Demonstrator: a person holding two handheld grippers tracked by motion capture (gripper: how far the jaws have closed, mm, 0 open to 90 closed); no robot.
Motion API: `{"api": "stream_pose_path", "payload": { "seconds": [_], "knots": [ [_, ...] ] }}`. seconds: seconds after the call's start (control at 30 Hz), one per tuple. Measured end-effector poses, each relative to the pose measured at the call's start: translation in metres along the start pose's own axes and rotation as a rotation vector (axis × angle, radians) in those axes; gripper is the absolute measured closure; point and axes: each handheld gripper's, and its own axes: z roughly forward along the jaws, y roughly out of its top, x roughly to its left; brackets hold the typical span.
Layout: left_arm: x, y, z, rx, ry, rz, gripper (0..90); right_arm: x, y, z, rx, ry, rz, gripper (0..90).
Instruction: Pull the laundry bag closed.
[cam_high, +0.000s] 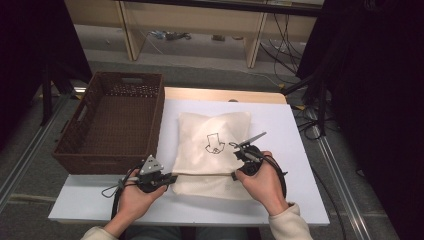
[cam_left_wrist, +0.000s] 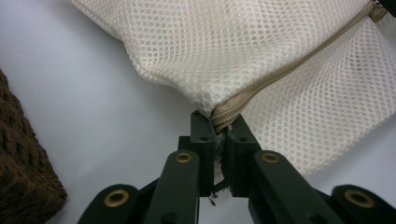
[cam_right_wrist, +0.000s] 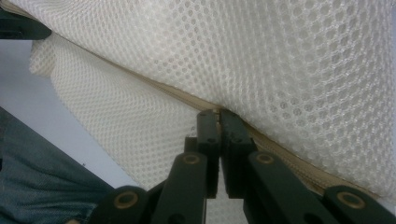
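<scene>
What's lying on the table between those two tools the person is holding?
In the high view, the near part of the white mesh bag spans from the left tool to the right tool. Its tan zipper runs along that stretch; both tools pinch it.

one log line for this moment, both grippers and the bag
left gripper: shut on zipper end | right gripper: shut on zipper further along | mesh bag: flat on table | basket: empty, left of bag
</scene>
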Motion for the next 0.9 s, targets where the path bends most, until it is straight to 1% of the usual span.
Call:
{"api": "stream_pose_path", "payload": {
  "seconds": [0.2,0.23,0.27,0.3,0.33,0.37,0.4,0.43,0.47,0.5,0.53,0.57,0.6,0.63,0.67,0.7,0.8,0.83,0.9],
  "knots": [
    [0.0000,0.0001,-0.0002,0.007,0.002,0.010,83.5,-0.0003,0.0000,-0.0004,0.007,0.003,-0.001,88.6],
    [0.0004,0.0001,-0.0003,0.011,0.011,0.016,83.5,-0.0003,0.0000,-0.0003,0.011,0.004,0.004,88.6],
    [0.0004,-0.0004,0.0006,-0.002,0.007,-0.001,83.5,-0.0006,-0.0003,0.0000,0.025,-0.019,0.004,88.6],
    [0.0018,-0.0005,-0.0002,0.012,0.006,0.002,83.5,0.0003,0.0001,-0.0009,0.041,-0.041,0.043,88.6],
    [0.0021,-0.0006,-0.0003,0.017,0.012,0.003,83.5,-0.0035,-0.0002,-0.0005,0.027,-0.018,0.018,88.6],
    [-0.0001,-0.0007,0.0013,-0.005,0.003,-0.015,83.5,-0.0045,-0.0003,-0.0011,0.023,-0.013,0.016,88.6],
    [-0.0001,-0.0007,0.0013,-0.005,0.003,-0.015,83.5,-0.0045,-0.0003,-0.0011,0.023,-0.013,0.016,88.6],
    [0.0004,-0.0006,0.0012,-0.001,-0.001,-0.008,83.5,-0.0033,-0.0009,-0.0009,0.024,-0.027,0.025,88.6],
    [0.0004,-0.0008,0.0012,-0.005,0.005,-0.010,83.5,-0.0025,-0.0012,-0.0022,0.035,-0.017,0.039,88.6],
    [0.0007,-0.0008,0.0008,0.000,0.004,-0.009,83.5,-0.0034,-0.0011,-0.0017,0.029,-0.017,0.027,88.5],
    [0.0000,-0.0009,0.0013,-0.006,0.004,-0.016,83.5,-0.0027,-0.0011,-0.0022,0.028,-0.017,0.038,88.6],
    [0.0001,-0.0008,0.0012,-0.006,0.004,-0.009,83.5,-0.0032,-0.0010,-0.0012,0.021,-0.020,0.035,88.6],
    [0.0002,-0.0007,0.0013,-0.007,0.004,-0.007,83.5,-0.0034,-0.0007,-0.0009,0.023,-0.027,0.037,88.6],
    [0.0002,-0.0008,0.0012,-0.007,0.004,-0.009,83.4,-0.0042,-0.0008,-0.0013,0.028,-0.021,0.025,88.6],
    [0.0010,-0.0007,0.0004,0.001,0.005,0.000,83.4,-0.0049,-0.0010,-0.0014,0.027,-0.017,0.019,88.6],
    [0.0005,-0.0007,0.0006,-0.003,0.004,-0.006,83.5,-0.0049,-0.0010,-0.0014,0.028,-0.016,0.020,88.6],
    [0.0002,-0.0005,0.0007,-0.003,0.005,-0.004,83.5,-0.0049,-0.0011,-0.0012,0.031,-0.019,0.022,88.6],
    [0.0005,-0.0006,0.0006,-0.002,0.007,-0.001,83.5,-0.0070,-0.0013,-0.0010,0.029,-0.022,0.007,88.6],
    [0.0002,-0.0008,0.0011,-0.006,0.004,-0.015,83.5,-0.0076,-0.0018,-0.0010,0.028,-0.027,0.020,88.6]
  ]
}}
